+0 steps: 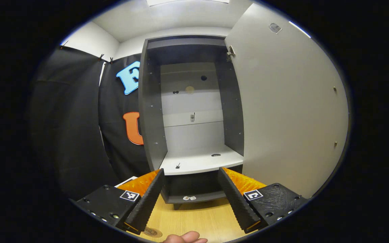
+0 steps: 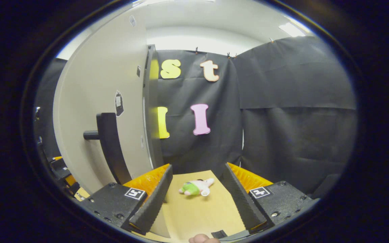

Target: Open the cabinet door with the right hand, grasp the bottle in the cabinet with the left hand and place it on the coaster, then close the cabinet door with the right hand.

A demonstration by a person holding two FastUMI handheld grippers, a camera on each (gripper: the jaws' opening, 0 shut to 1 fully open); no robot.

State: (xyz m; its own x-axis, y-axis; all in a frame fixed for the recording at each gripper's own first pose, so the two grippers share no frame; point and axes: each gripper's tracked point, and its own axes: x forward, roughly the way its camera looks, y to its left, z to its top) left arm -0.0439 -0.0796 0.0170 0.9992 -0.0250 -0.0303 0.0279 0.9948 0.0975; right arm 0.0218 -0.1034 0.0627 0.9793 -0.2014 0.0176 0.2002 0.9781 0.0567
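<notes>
Fingertip of the holding hand [image 1: 185, 238] sits nearest in the left gripper view, just behind the left gripper [image 1: 191, 199], whose fingers stand apart with nothing between them. Beyond it the cabinet [image 1: 152, 111] faces the camera with its door [image 1: 289, 111] swung wide to the right. The white shelf [image 1: 201, 162] is bare and no bottle can be seen inside; its whereabouts cannot be told. A round mark [image 1: 152, 232] at the near table edge may be the coaster.

Judged step: closing the door. The right gripper [image 2: 198, 199], fingers apart and empty, lies just right of the door's free edge [image 2: 149, 108] and its dark handle [image 2: 108, 145].

Next move: engage the handle and swing the door shut. Open table [image 2: 198, 209] lies ahead, with a small plush toy [image 2: 196, 187] well clear of the door
</notes>
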